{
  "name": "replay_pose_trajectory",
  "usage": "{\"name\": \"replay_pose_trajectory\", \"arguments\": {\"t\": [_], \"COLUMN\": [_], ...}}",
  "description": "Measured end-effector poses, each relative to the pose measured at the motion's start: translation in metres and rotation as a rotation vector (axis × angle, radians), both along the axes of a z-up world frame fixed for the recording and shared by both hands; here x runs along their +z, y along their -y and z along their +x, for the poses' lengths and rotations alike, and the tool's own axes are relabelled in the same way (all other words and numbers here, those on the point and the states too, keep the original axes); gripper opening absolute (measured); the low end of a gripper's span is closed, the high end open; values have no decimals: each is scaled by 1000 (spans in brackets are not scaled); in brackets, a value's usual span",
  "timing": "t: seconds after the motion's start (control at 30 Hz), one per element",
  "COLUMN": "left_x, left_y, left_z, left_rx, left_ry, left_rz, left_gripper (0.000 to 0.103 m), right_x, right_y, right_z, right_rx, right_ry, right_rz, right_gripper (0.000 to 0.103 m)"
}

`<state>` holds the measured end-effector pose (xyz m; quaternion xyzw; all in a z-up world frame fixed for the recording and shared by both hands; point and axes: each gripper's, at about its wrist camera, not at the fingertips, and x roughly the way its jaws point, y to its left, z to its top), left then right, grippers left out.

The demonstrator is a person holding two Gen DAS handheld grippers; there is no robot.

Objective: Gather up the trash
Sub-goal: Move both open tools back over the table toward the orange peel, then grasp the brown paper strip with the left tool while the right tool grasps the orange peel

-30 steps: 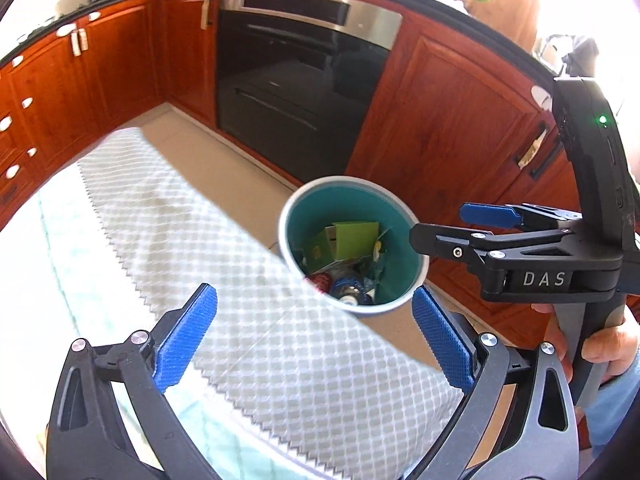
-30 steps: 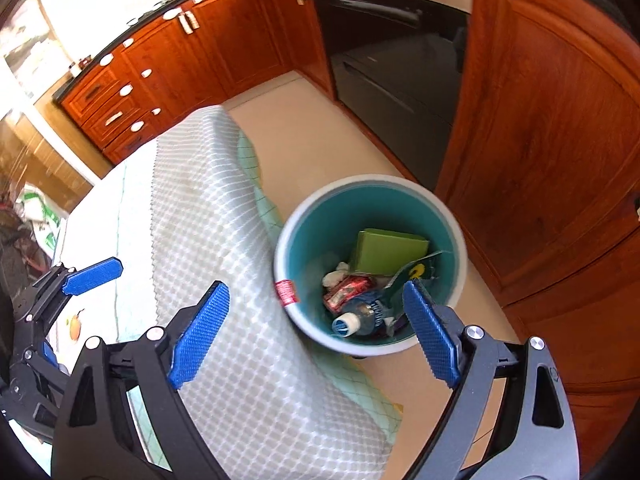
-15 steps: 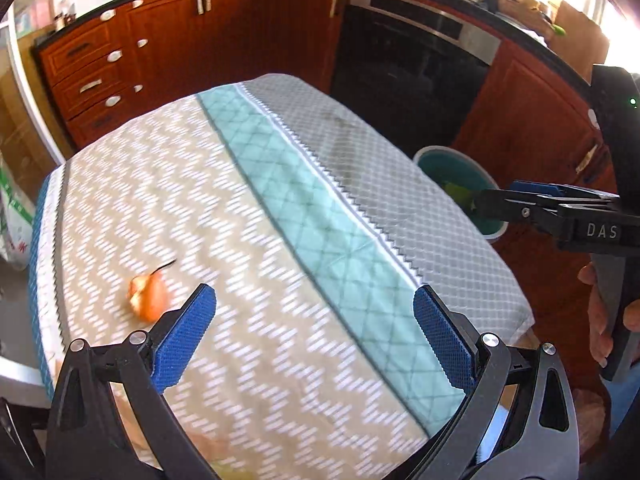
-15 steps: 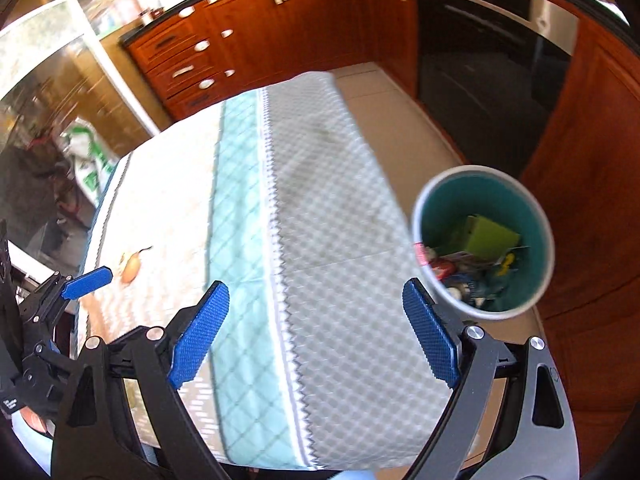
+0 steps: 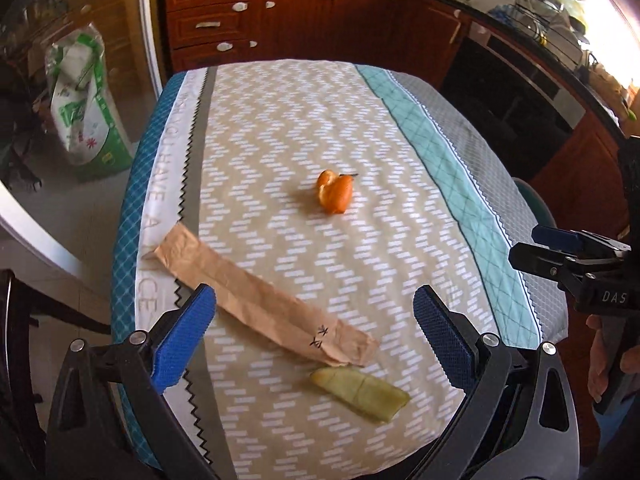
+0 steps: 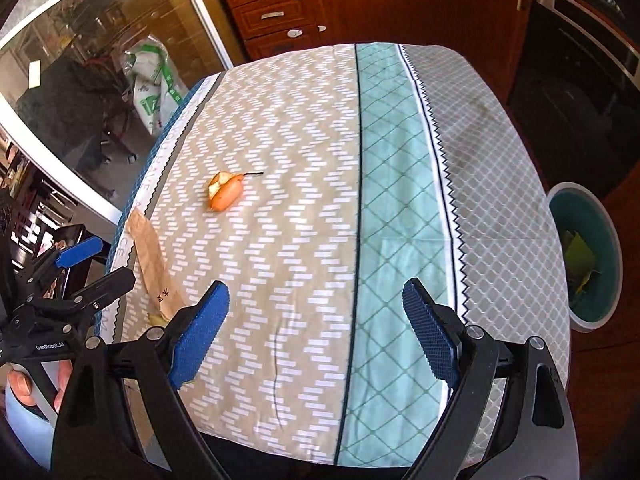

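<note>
On the patterned tablecloth [image 5: 320,128] lie an orange peel [image 5: 335,191], a long brown paper sleeve [image 5: 256,298] and a pale yellow-green peel [image 5: 360,394]. My left gripper [image 5: 314,338] is open and empty, hovering over the paper sleeve and yellow-green peel. My right gripper [image 6: 316,334] is open and empty above the table's near side. In the right wrist view the orange peel [image 6: 225,191] and the sleeve [image 6: 154,262] lie at the left. The teal trash bin [image 6: 588,258], holding trash, stands on the floor right of the table.
Red-brown kitchen cabinets [image 5: 248,12] and a black oven [image 5: 516,96] line the back. A green-white bag [image 5: 86,100] stands on the floor at the left behind a glass door [image 6: 80,60]. The bin rim [image 5: 536,200] peeks past the table's right edge.
Both grippers have swung left from above the trash bin to over the table. The paper sleeve, orange peel and yellow-green peel have come into view. Both stay open and empty.
</note>
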<state>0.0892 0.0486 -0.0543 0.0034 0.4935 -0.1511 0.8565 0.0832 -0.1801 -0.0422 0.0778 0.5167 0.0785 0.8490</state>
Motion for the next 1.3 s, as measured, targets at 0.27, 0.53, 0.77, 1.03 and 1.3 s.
{"name": "replay_pose_trajectory", "arguments": {"t": [0.27, 0.53, 0.77, 1.03, 1.3], "left_x": [-39, -55, -62, -63, -63], "left_y": [-15, -1, 19, 39, 38], "left_z": [-5, 9, 14, 15, 33], "left_rx": [90, 118, 115, 77, 117], "left_ry": [-106, -129, -118, -36, 6], "left_rz": [-78, -68, -29, 103, 137], "left_gripper": [99, 99, 97, 74, 40], "right_x": [-18, -37, -45, -57, -59], "right_y": [-18, -9, 2, 4, -7], "right_z": [-1, 9, 15, 24, 43], "right_rx": [39, 25, 12, -1, 4], "right_ry": [-38, -72, -82, -109, -112], "right_rz": [17, 48, 64, 80, 84], "right_gripper": [85, 84, 84, 84, 84]}}
